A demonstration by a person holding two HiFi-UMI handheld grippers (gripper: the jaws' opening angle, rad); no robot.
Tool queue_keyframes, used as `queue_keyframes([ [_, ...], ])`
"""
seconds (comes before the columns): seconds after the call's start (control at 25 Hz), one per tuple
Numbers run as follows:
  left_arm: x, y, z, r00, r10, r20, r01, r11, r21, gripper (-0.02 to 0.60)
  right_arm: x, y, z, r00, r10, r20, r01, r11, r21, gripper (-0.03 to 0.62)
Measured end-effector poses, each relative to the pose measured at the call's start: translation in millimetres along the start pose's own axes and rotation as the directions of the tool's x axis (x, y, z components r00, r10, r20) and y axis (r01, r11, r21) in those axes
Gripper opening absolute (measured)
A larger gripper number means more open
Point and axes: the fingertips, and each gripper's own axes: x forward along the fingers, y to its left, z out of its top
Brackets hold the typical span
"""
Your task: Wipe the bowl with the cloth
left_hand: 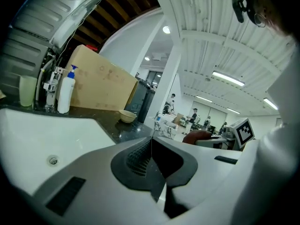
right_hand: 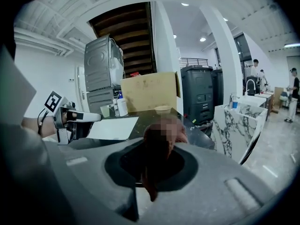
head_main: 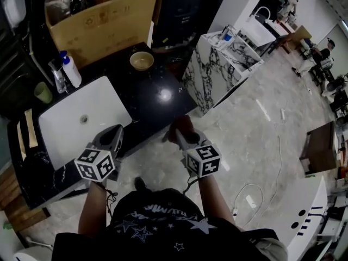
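Closest to the person, the left gripper (head_main: 112,137) has its jaws pressed together with nothing between them, over the near corner of the white sink (head_main: 65,121). Beside it, the right gripper (head_main: 184,139) is clamped on a reddish-brown cloth (right_hand: 158,142), just off the black counter (head_main: 152,94). Farther back, the bowl (head_main: 141,61) sits upright on that counter, near a cardboard box (head_main: 103,26).

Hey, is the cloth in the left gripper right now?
No, the left gripper is shut on nothing; the brown cloth is clamped in the right gripper.
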Motion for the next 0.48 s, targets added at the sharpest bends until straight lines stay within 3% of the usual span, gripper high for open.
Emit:
queue_keyframes([
  [0.28,37.7,27.2,39.4,0.998,-0.012,0.063,0.014,0.999,-0.036,0.009,19.3,-10.9,15.4,0.999,-0.044,-0.004,0.044,0.999,-0.005,0.048],
  [0.48,74.5,39.3,54.6,0.999,-0.021,0.047,0.026,0.995,-0.096,0.011,41.3,-36.5,31.3,0.999,-0.032,0.004,0.032,0.999,-0.013,0.048],
])
